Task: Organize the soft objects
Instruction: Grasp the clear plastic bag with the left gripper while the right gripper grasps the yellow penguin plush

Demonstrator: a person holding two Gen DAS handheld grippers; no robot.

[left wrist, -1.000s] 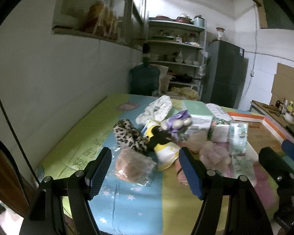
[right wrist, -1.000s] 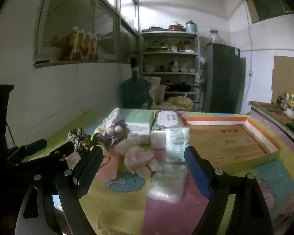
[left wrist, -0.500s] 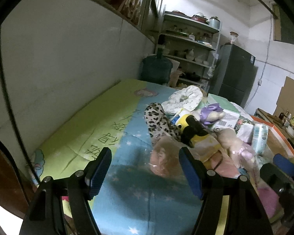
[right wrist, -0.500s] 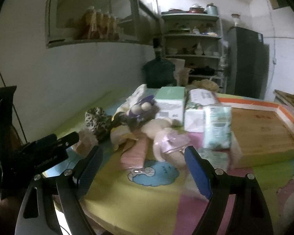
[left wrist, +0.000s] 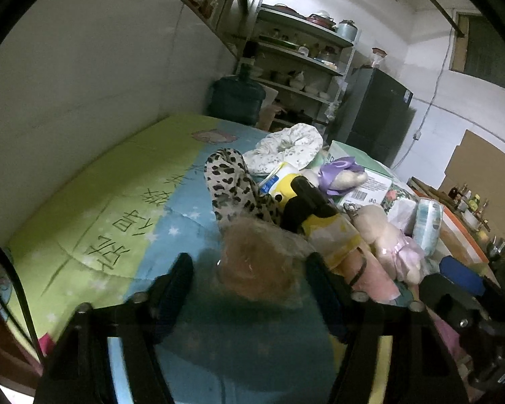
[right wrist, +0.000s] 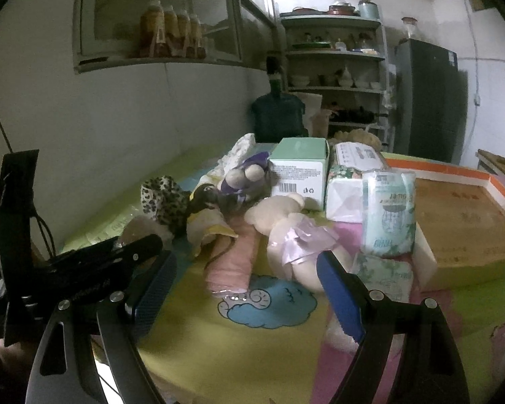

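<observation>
Left wrist: tan fuzzy toy in clear bag [left wrist: 259, 262], crinkled; both tools wide, nothing held.

Three tissue packs [right wrist: 388, 213], one green box [right wrist: 299, 168], one wooden tray [right wrist: 464, 215], one leopard scrunchie [right wrist: 165, 195].

Large dark Chinese characters are printed on the green cloth [left wrist: 94, 222], not legibly. A barcode is borne by the box [right wrist: 298, 176]; its small print cannot be read.

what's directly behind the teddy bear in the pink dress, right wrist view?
Behind the cream teddy bear in a pink dress stands a mint-green cardboard box, barcode label facing the camera, and beside it a white floral tissue pack. The bear covers the box's lower edge.
</observation>
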